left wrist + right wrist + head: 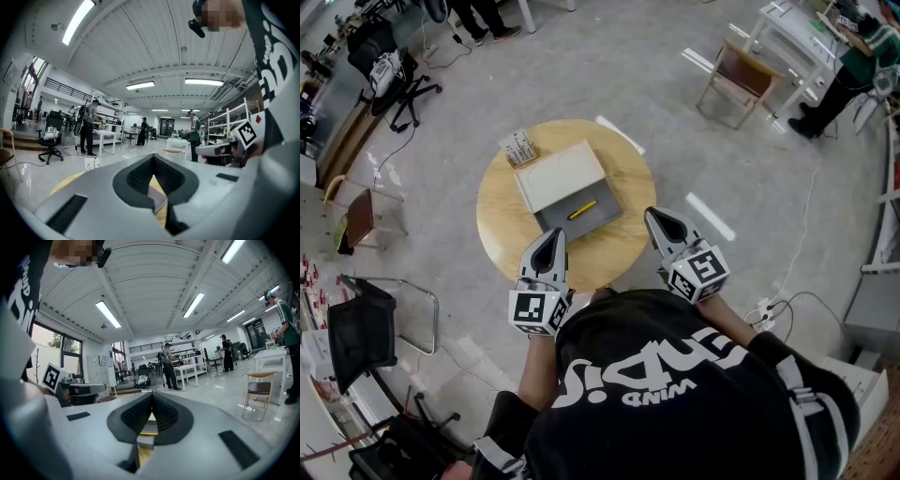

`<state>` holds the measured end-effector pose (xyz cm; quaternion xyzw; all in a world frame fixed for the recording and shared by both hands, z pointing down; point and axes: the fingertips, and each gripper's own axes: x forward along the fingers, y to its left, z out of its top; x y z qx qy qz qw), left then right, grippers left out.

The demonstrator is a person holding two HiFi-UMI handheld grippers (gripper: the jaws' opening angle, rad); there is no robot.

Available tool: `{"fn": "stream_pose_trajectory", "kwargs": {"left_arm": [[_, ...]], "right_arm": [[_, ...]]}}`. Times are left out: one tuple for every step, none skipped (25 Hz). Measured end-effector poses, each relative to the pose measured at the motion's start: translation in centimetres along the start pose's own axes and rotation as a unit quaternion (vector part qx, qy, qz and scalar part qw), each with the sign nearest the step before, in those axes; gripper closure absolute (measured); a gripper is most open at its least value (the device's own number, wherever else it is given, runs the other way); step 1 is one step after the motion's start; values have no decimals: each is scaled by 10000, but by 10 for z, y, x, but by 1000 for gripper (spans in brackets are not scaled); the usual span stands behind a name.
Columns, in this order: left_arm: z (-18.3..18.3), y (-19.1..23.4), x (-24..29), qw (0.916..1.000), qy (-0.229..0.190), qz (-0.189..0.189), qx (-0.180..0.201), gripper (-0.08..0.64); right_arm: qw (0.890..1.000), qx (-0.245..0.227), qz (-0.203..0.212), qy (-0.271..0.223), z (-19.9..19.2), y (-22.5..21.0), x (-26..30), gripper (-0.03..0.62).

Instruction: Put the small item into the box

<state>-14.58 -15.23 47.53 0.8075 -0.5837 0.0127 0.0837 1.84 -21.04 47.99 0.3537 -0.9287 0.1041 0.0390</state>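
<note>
Yellow item [582,209] lies in box [602,218] — long axis diagonal, lower-left to upper-right; left tongs [552,233], right tongs [652,215] clenched, empty

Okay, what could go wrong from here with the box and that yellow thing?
1. The left gripper and right gripper are both shut and empty. Reaching in closed would likely shove the thin yellow stick around the grey tray rather than grip it.
2. The small rack sits near the table's far edge beside the cream lid; a careless reach could knock it off.

Black, white-lettered top [694,436], perhaps short-sleeved.
</note>
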Motion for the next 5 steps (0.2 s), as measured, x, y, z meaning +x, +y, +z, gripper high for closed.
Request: {"fn": "stream_pose_trajectory", "kwargs": {"left_arm": [[0, 0, 0, 10000, 14, -10, 6, 551], [-1, 1, 0, 10000, 25, -17, 9, 551], [-1, 2, -1, 10000, 33, -19, 11, 551], [-2, 2, -1, 10000, 38, -18, 12, 551], [-2, 3, -2, 10000, 42, -16, 12, 551]], "right_arm": [[10000, -3, 4, 1, 0, 0, 0, 589], [10000, -4, 7, -1, 0, 1, 1, 589], [10000, -2, 8, -4, -1, 1, 2, 589], [10000, 1, 8, -6, -1, 1, 2, 589], [10000, 4, 8, -9, -2, 2, 2, 589]]}}
